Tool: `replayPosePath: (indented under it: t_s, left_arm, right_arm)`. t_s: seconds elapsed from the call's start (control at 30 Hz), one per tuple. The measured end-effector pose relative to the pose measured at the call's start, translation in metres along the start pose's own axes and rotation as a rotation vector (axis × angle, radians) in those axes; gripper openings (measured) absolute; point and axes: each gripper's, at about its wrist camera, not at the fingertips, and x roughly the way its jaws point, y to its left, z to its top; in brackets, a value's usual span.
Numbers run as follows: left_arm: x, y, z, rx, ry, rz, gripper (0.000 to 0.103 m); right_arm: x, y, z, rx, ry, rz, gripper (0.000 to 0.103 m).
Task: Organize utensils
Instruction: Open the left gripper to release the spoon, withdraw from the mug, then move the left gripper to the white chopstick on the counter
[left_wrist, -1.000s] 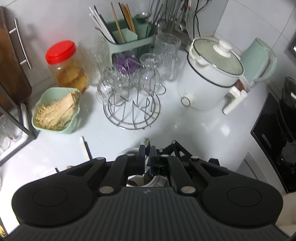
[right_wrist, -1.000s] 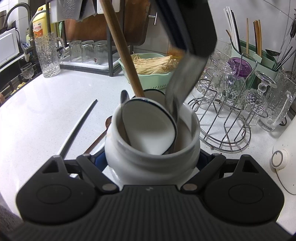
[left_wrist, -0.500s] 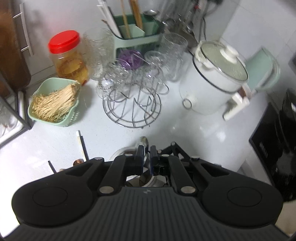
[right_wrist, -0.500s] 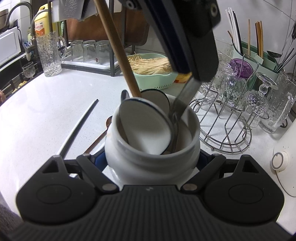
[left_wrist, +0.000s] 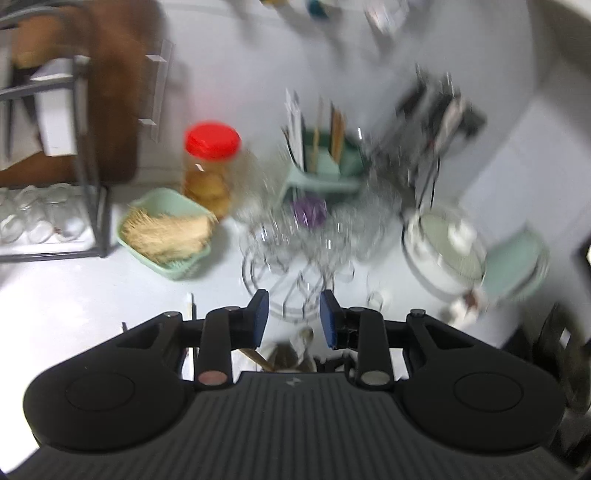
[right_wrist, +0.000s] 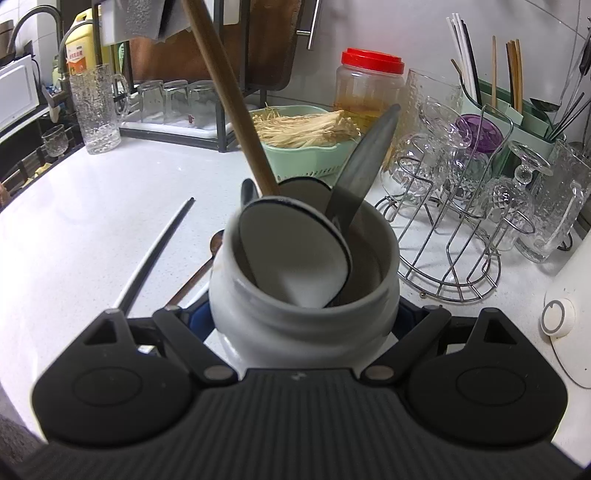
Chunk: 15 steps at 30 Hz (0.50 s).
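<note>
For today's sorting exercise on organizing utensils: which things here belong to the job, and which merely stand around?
Job:
white jar, clamped in right hand-held gripper
metal utensil in the jar
wooden-handled ladle in the jar
chopstick on the counter
brown spoon on the counter

Standing around:
red-lidded jar
glass rack
noodle basket

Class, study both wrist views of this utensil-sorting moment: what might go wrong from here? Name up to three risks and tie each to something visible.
1. The white ceramic jar, clamped by the right hand-held gripper, holds a long wooden-handled ladle leaning far out; it may tip the jar if released.
2. The grey metal spoon stands loosely against the rim and might slide.
3. The left hand-held gripper, jaws opening and empty, hangs near the wire glass rack; a careless swing may knock glasses.
</note>
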Motion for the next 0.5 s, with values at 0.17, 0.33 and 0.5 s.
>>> replayPosePath:
  t_s: [0.17, 0.33, 0.5]
  left_arm:
    - [-0.036, 0.028, -0.001, -0.074, -0.107, 0.058, 0.035]
    - [-0.040, 0.073, -0.018, -0.202, -0.100, 0.089, 0.035]
    - [-0.024, 0.114, -0.051, -0.320, -0.023, 0.111, 0.035]
  right_arm:
    - [-0.001, -0.002, -0.001, 0.017, 0.005, -0.018, 0.092]
    - [-0.004, -0.003, -0.003, 0.037, 0.013, -0.041, 0.092]
    - [-0.007, -0.004, -0.006, 0.051, 0.025, -0.058, 0.092]
